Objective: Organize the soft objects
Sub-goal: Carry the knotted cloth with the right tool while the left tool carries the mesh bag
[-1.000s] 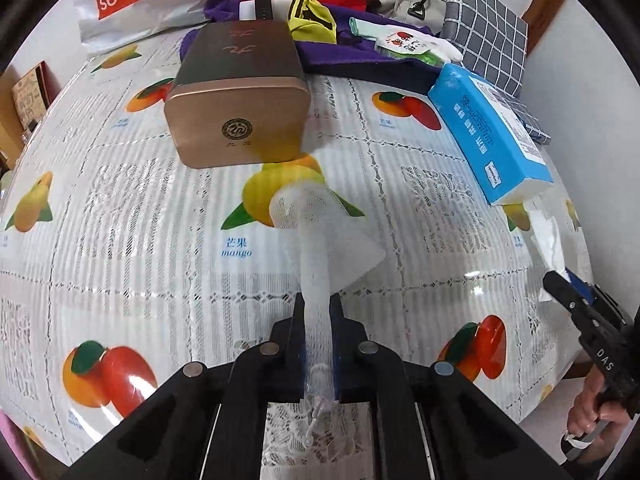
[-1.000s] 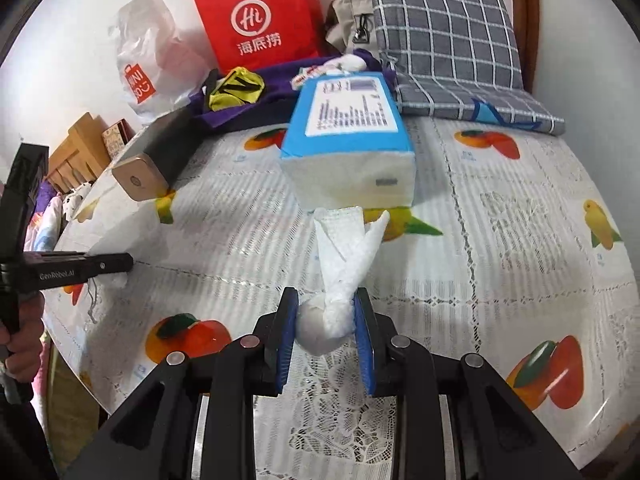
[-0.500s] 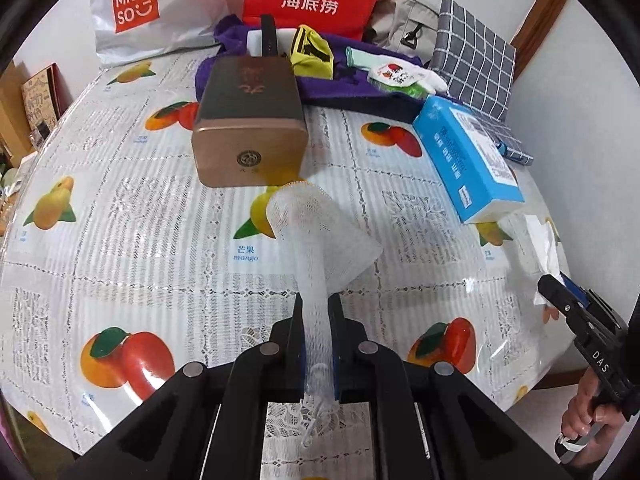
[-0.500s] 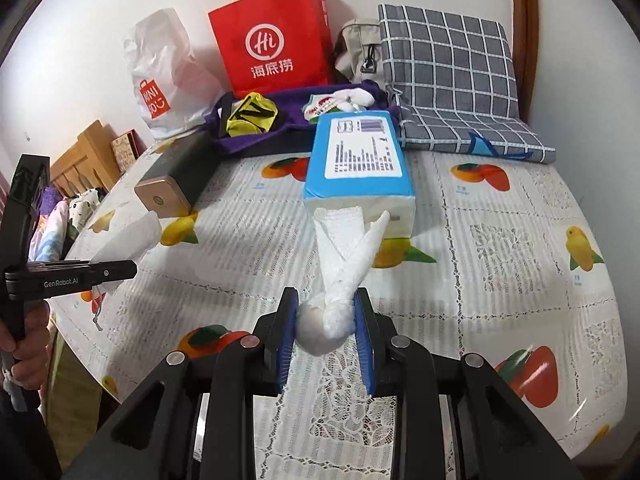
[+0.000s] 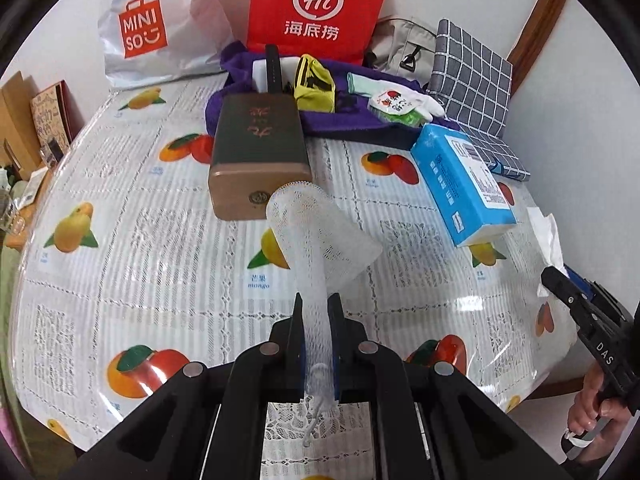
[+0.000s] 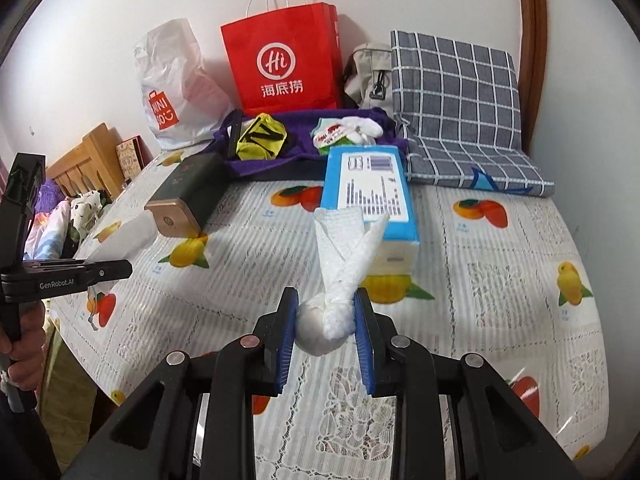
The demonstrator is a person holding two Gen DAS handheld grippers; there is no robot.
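Holding a white mesh sleeve (image 5: 316,240) between its jaws, the left gripper (image 5: 317,332) hangs above the table (image 5: 120,248); the net's tail is clenched tight while its open mouth flares up and forward. Clamped in the right gripper (image 6: 326,320) is a knotted white wad (image 6: 324,324), its two loose ends (image 6: 348,240) sticking out ahead of the jaws. Both soft things are off the cloth, well apart from each other, each carried by its own tool.

Ahead of the left gripper lies a bronze box (image 5: 258,160), and ahead of the right a blue tissue pack (image 6: 370,200). Beyond both sits a purple cloth (image 6: 304,148) already bearing a yellow bundle (image 6: 262,138) and a white glove (image 6: 352,128), which looks the likely gathering place.

To do this step well, I judge each tool should travel high enough to clear the box and the pack, keep its squeeze steady, since mesh and wad both give under pressure and could slip, and come down onto a bare patch of the purple cloth before letting go. Moving one at a time would keep the tools from crossing.
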